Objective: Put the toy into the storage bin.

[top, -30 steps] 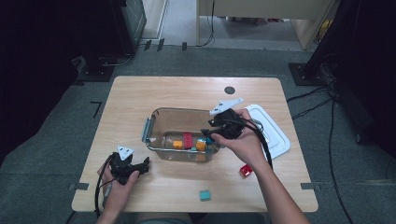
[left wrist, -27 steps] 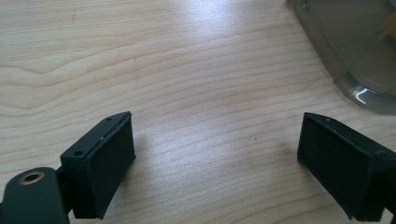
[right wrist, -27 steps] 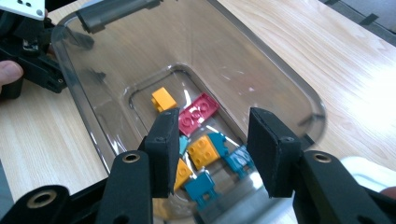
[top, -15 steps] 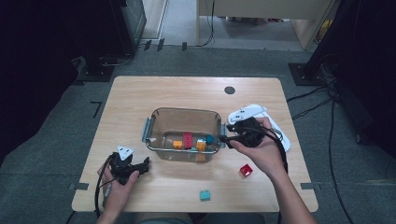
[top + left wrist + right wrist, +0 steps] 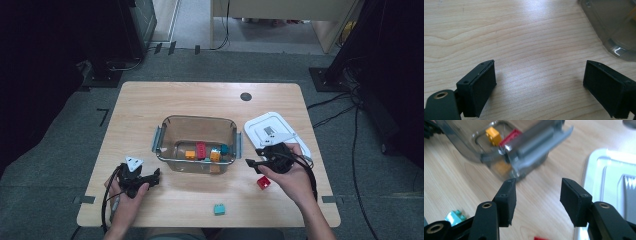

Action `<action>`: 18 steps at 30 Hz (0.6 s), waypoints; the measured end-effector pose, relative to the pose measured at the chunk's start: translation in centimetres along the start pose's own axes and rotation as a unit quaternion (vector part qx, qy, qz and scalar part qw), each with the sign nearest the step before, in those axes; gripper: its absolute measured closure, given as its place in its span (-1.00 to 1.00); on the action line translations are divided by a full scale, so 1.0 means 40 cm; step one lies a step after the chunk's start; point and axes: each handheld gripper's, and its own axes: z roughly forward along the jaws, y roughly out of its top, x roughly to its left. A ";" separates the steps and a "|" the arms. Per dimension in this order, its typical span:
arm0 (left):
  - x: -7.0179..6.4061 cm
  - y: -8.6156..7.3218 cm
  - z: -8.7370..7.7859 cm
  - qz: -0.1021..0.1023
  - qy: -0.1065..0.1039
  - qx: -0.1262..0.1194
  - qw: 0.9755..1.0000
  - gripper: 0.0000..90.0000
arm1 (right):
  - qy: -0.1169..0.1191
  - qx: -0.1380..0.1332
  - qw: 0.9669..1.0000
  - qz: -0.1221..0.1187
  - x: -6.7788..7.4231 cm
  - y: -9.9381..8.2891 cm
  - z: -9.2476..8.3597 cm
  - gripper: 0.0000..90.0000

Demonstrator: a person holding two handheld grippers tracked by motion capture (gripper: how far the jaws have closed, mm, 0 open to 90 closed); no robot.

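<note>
Dim room, grey carpet, dark stands around a pale wooden table (image 5: pixel 150 110). Kept a clear plastic container with grey side latches (image 5: pixel 172 125) near the table's middle, mouth up and lid off, evidently to take bricks. Held orange, red and teal toy bricks (image 5: pixel 201 149) on its floor. Parked the white rectangular lid (image 5: pixel 270 127) flat toward the right edge, out of the way.

Left a small red toy brick (image 5: pixel 263 182) and a small teal toy brick (image 5: pixel 219 209) loose near the front edge, probably next for collecting.

Held the right gripper (image 5: pixel 254 159) low between container and lid, just behind the red toy brick. Had just been opening its jaws; stood about half apart, with nothing between them and nothing touched, likely readied for that brick.

Rested the left gripper (image 5: pixel 152 179) toward the front-left corner, jaws spread wide over bare wood, empty, pointed at the container's corner, seemingly waiting.
</note>
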 end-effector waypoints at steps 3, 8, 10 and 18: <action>0.000 0.000 0.000 0.000 0.000 0.000 1.000 -0.76 | -0.003 0.014 1.000 0.007 0.000 -0.038 0.017 0.02; 0.000 0.000 0.000 0.000 0.000 0.000 1.000 -0.76 | -0.010 0.033 0.999 0.017 -0.003 -0.093 0.043 -0.02; 0.000 0.000 0.000 0.000 0.000 0.000 1.000 -0.76 | -0.012 0.039 0.999 0.019 -0.005 -0.110 0.051 -0.02; 0.000 0.000 0.000 0.000 0.000 0.000 1.000 -0.76 | -0.022 0.056 0.997 0.041 -0.015 -0.179 0.070 -0.08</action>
